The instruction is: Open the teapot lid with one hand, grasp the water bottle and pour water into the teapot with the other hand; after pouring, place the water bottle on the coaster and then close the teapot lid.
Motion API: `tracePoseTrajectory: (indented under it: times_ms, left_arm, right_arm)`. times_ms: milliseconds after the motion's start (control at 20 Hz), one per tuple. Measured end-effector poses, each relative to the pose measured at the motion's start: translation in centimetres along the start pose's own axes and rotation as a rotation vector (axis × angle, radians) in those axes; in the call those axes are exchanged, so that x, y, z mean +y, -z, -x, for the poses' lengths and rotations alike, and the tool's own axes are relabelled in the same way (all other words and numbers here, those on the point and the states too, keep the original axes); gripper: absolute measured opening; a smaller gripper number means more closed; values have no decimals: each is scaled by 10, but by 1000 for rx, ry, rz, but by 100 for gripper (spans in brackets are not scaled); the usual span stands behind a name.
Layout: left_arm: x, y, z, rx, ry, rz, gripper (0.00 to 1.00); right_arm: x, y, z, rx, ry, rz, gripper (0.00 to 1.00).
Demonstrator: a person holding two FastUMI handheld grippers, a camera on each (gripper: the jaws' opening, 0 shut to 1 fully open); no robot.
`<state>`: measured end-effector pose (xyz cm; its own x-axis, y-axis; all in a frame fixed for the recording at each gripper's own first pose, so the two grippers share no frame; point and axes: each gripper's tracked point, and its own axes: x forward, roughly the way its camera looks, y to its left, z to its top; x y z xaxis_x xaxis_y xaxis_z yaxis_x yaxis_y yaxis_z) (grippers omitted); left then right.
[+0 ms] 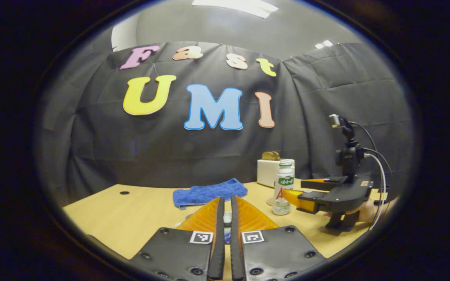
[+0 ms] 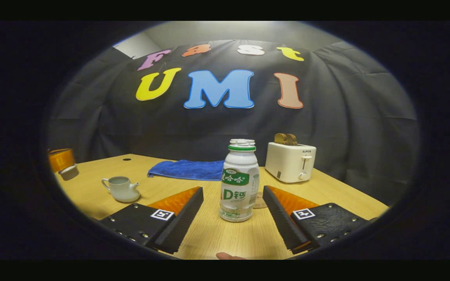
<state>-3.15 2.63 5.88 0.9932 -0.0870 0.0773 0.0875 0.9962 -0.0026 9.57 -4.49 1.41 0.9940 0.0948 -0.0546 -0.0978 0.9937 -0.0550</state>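
The white water bottle [image 2: 239, 183] with a green label stands upright on the table between the fingers of my open right gripper [image 2: 233, 192], which do not touch it. Just behind the bottle lies a round coaster [image 2: 261, 203]. The small white teapot [image 2: 120, 189] sits lidless at the left. Its lid [image 2: 70, 172] hangs at the far left, held in my left gripper [image 2: 61, 160]. In the left gripper view my left gripper [image 1: 227, 200] is shut on the lid [image 1: 227, 218], of which a white sliver shows. To the right stand the bottle [image 1: 284, 187] and the right gripper [image 1: 297, 188].
A folded blue towel [image 2: 188, 169] lies at the back of the wooden table [image 2: 209, 234]. A white toaster [image 2: 290, 162] with bread in it stands at the back right. A person's hand [image 1: 365, 210] holds the right gripper.
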Motion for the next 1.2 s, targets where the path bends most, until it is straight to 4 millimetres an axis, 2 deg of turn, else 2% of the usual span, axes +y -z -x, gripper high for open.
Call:
tracePoseTrajectory:
  times_ms: [50,100,450,550,600,700,750,800,900,950,1050,1100,1200]
  left_arm:
    - [2,0,6,-7,-5,4,13]
    - [4,2,10,-13,-6,16,17]
    - [5,9,13,-3,13,51,17]
    - [3,7,13,-10,13,47,9]
    - [3,5,14,-17,14,43,17]
    - [0,7,13,-25,18,40,17]
    - [-1,11,11,-20,20,45,13]
    - [-3,15,10,-12,26,55,17]
    - [-5,23,9,3,35,67,17]
    - [-5,23,8,7,37,67,13]
    - [-6,24,9,8,39,60,17]
    - [-7,24,10,9,40,56,17]
    - [-9,24,14,8,52,65,17]
  right_arm:
    - [-1,1,-6,9,4,5,95]
    - [-1,3,-12,20,7,10,95]
    - [-1,19,-42,83,-1,-5,95]
    - [-4,25,-48,107,11,4,95]
    - [-6,29,-51,113,20,18,95]
    - [-7,23,-53,94,25,37,96]
    - [-9,21,-55,84,41,57,95]
    - [-13,22,-57,81,55,65,95]
    - [-16,18,-62,69,67,43,95]
    - [-15,16,-63,57,64,33,95]
    - [-18,15,-60,56,69,36,92]
    - [-17,18,-61,55,67,49,76]
    - [-15,14,-57,47,67,89,76]
